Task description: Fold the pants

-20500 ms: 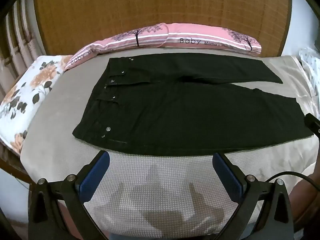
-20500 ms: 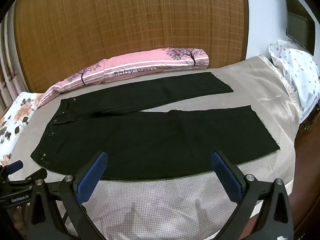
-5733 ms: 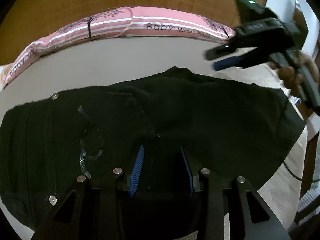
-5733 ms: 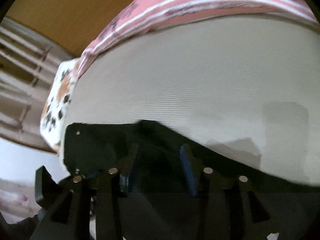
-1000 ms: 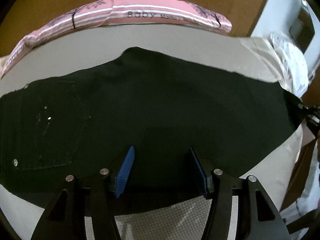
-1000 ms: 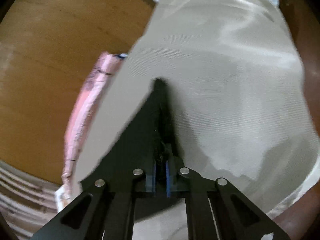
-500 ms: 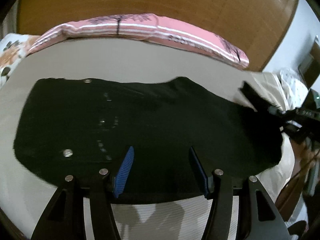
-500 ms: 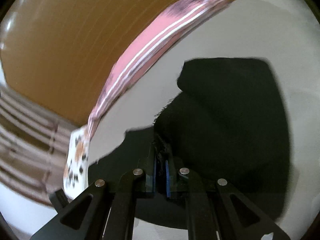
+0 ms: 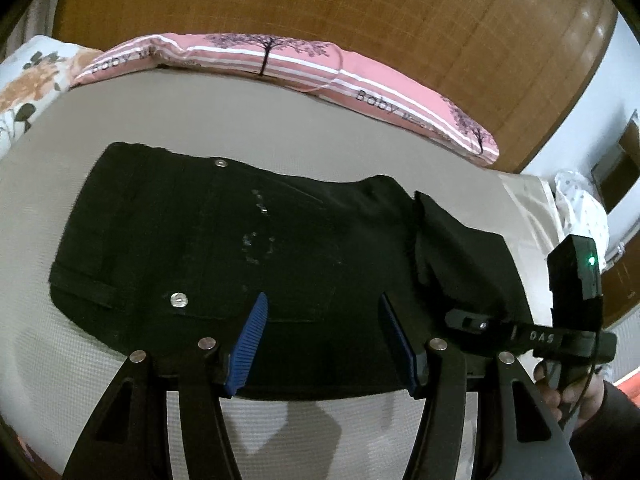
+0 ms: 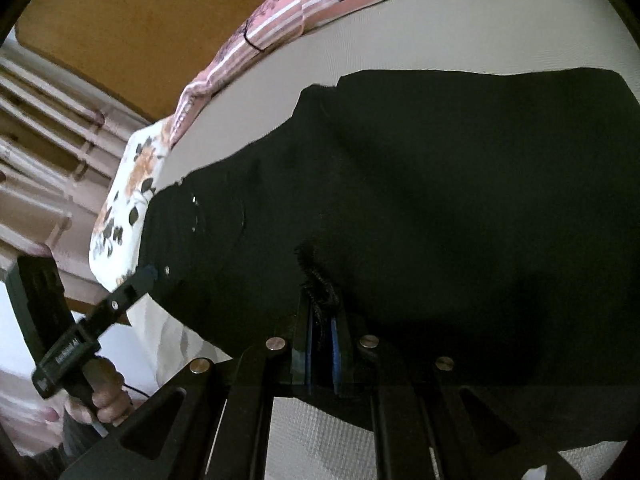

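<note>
The black pants [image 9: 248, 248] lie on the bed, folded lengthwise, waistband at the left with a back pocket and rivets showing. My left gripper [image 9: 324, 320] is open and empty, hovering over the near edge of the pants. My right gripper [image 10: 322, 320] is shut on the frayed leg hem [image 10: 320, 284] and holds the leg end lifted over the seat of the pants [image 10: 460, 200]. The right gripper also shows in the left wrist view [image 9: 460, 318], with the lifted leg fabric [image 9: 452, 240] draped from it. The left gripper's body shows in the right wrist view [image 10: 120, 300].
A pink striped bolster pillow [image 9: 288, 64] lies along the far side of the beige bed sheet [image 9: 48, 168]. A floral pillow [image 9: 28, 84] sits at the far left. A wooden headboard [image 9: 360, 8] stands behind. White spotted cloth [image 9: 580, 208] lies at the right edge.
My right gripper has carried the leg hem leftward over the pants toward the waistband. My left gripper stays open and has shifted slightly along the near edge.
</note>
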`<state>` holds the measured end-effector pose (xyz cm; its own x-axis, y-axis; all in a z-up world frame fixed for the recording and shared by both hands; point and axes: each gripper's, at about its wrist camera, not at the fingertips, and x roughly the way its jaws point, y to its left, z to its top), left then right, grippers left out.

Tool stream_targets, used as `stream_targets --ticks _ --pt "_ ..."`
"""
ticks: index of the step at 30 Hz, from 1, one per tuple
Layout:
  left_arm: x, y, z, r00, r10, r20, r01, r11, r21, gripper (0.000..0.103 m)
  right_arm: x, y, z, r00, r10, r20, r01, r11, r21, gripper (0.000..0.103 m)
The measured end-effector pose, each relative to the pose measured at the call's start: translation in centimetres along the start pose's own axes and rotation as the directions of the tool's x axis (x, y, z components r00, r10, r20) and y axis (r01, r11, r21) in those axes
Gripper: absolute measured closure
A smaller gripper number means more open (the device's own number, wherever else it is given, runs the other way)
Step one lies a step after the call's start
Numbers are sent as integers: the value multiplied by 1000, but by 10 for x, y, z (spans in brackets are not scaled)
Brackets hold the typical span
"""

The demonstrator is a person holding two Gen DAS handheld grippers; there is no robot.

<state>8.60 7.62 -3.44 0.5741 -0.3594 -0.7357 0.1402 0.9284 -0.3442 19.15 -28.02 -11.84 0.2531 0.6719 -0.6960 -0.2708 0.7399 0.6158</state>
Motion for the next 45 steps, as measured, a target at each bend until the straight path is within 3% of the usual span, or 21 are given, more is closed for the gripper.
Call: stream_targets --ticks 4,8,13,15,18,22,25,31,35,38,40,41,42,45 --pt "6 -8 1 999 -30 -20 30 999 14 44 0 9 -7 999 -33 -25 31 996 -78 91" --pt "14 -16 1 995 -77 -71 77 997 5 44 -8 15 -8 1000 2 -14 -3 997 -77 65" --pt "25 -29 -1 977 -153 -151 152 988 -13 44 -47 9 -11 995 20 101 -16 999 -40 62" --pt "32 -35 -1 956 -212 -201 208 977 -39 44 -66 -1 -12 987 -11 163 14 1000 -17 58" --pt "49 -43 1 912 -310 -270 285 950 -128 44 -89 -18 -16 969 -64 240 57 998 35 58" --pt "68 -45 4 874 -370 -315 304 922 -240 45 -106 -37 -17 953 -83 293 56 994 99 57" --pt "78 -50 4 861 -375 -344 292 918 -268 45 -112 -47 -16 947 -91 308 51 990 135 57" --pt "95 -55 -3 854 -338 -397 242 931 -273 50 -123 -63 -14 934 -93 344 31 983 181 57" --pt "98 -60 -5 851 -347 -395 248 928 -279 55 -129 -73 -13 928 -86 362 6 976 219 57" --pt "105 -67 -8 839 -359 -408 255 923 -289 63 -135 -79 -12 920 -89 381 -5 971 239 57" --pt "105 -71 -9 853 -334 -402 242 934 -263 86 -136 -82 -11 918 -100 385 1 968 250 56" --pt "104 -70 -11 852 -328 -408 235 936 -261 92 -136 -84 -12 918 -111 380 10 966 257 55" --pt "103 -69 -12 853 -328 -406 231 935 -269 94 -135 -85 -12 919 -127 374 25 964 265 55" --pt "87 -71 -11 880 -316 -355 238 939 -247 95 -133 -88 -12 921 -159 354 60 960 275 55"
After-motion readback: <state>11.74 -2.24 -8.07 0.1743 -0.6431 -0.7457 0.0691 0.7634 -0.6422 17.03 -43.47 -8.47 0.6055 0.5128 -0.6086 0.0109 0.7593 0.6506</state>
